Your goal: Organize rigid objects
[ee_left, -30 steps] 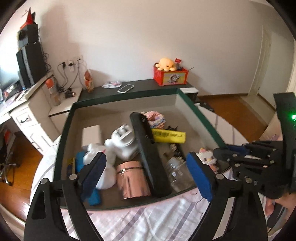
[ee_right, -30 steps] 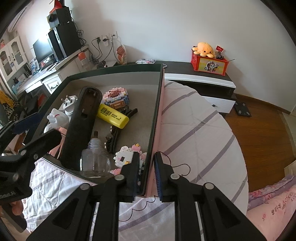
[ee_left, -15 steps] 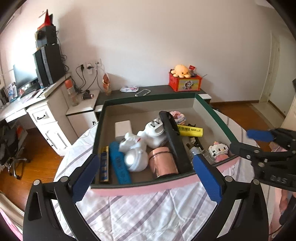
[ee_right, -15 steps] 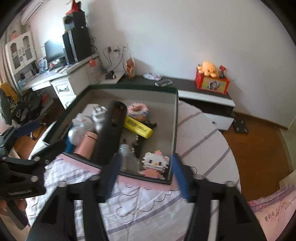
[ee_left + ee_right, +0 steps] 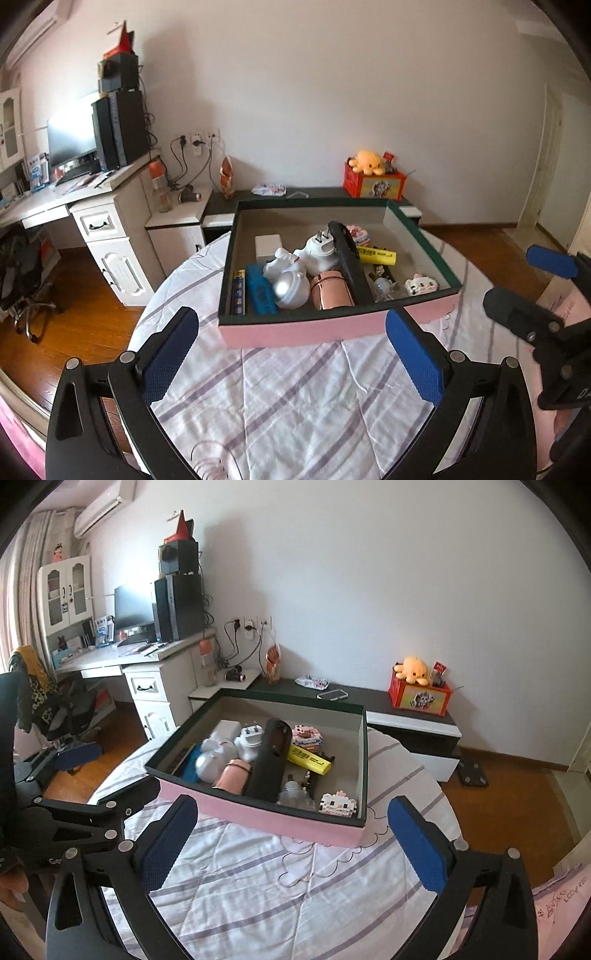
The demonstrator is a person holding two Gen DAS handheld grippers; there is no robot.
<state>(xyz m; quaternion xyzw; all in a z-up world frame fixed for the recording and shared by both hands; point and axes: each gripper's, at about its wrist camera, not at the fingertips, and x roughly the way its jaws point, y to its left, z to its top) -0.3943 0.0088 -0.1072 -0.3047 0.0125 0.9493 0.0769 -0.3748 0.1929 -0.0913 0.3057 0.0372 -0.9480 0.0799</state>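
Observation:
A shallow box (image 5: pixel 332 332) with a pink front wall (image 5: pixel 277 821) and a dark green rim sits on a round table with a striped cloth. Inside lie a long black case (image 5: pixel 349 266), a yellow marker (image 5: pixel 376 254), a copper can (image 5: pixel 330 295), a silver ball (image 5: pixel 291 293), a white plug (image 5: pixel 319 251) and a block kitten (image 5: pixel 338 805). My left gripper (image 5: pixel 291 354) hangs open in front of the box, nothing between its pads. My right gripper (image 5: pixel 291 842) is also short of the box, its jaws opening wide and empty. Each gripper shows in the other's view: the right gripper (image 5: pixel 532 284) and the left gripper (image 5: pixel 99 779).
A white desk (image 5: pixel 92 218) with a monitor and speakers stands at the left, an office chair (image 5: pixel 55 709) beside it. Behind the table runs a low dark cabinet (image 5: pixel 406 716) with a red box and an orange plush. Wooden floor surrounds the table.
Both grippers have drawn back and up from the box. The right gripper, shut on the box's front right rim before, has let go and opened wide. The left opened a little more.

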